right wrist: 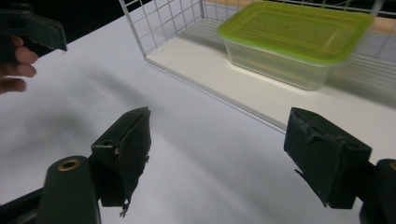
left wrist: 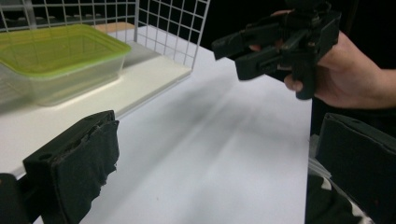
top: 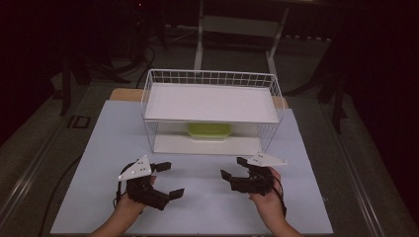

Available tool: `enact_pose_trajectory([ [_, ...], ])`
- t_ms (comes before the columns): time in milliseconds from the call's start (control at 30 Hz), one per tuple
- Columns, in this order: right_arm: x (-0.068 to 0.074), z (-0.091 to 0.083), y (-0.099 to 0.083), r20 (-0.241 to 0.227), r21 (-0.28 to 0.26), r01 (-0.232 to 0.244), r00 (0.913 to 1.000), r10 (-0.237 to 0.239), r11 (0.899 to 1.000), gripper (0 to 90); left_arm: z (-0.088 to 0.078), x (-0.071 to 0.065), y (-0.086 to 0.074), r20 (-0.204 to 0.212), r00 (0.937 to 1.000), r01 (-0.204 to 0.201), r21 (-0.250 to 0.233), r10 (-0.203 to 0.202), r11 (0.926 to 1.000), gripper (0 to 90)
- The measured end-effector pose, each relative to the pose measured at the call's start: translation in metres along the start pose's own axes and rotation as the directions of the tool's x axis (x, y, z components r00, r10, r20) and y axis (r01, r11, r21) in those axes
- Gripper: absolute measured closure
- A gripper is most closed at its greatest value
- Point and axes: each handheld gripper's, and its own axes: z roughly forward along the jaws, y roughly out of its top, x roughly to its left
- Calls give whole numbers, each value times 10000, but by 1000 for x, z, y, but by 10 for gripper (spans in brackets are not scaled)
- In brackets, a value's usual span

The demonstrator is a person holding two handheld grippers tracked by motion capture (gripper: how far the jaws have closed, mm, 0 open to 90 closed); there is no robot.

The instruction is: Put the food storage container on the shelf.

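A clear plastic container with a green lid (top: 209,131) stands on the lower shelf of a white wire rack (top: 211,78) at the middle of the table. My left gripper (top: 171,179) hovers in front of the rack's left side, open and holding nothing. My right gripper (top: 233,168) floats in front of the rack's right side, open as well, jaws angled toward the left one. In the left gripper view the container (left wrist: 56,58) lies ahead on the left and the right gripper (left wrist: 275,42) at upper right. In the right gripper view the container (right wrist: 294,39) sits beyond my open right gripper (right wrist: 224,149).
The rack's upper shelf (top: 212,102) is a flat white board over the container. The pale table top (top: 207,207) stretches between and before both grippers. Dark floor, cables and a stand's legs (top: 237,29) lie beyond the table.
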Motion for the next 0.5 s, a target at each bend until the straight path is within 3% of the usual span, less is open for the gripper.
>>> enact_pose_trajectory([
  [167,-4,-13,-9,70,-127,173,9998,-172,9998,205,-8,-2,-8,-116,9999,29,102,-28,9999,1],
  [500,-8,-35,-25,-40,-258,15,10000,-16,9997,187,-23,-2,-18,-260,9997,-5,56,6,10000,1],
])
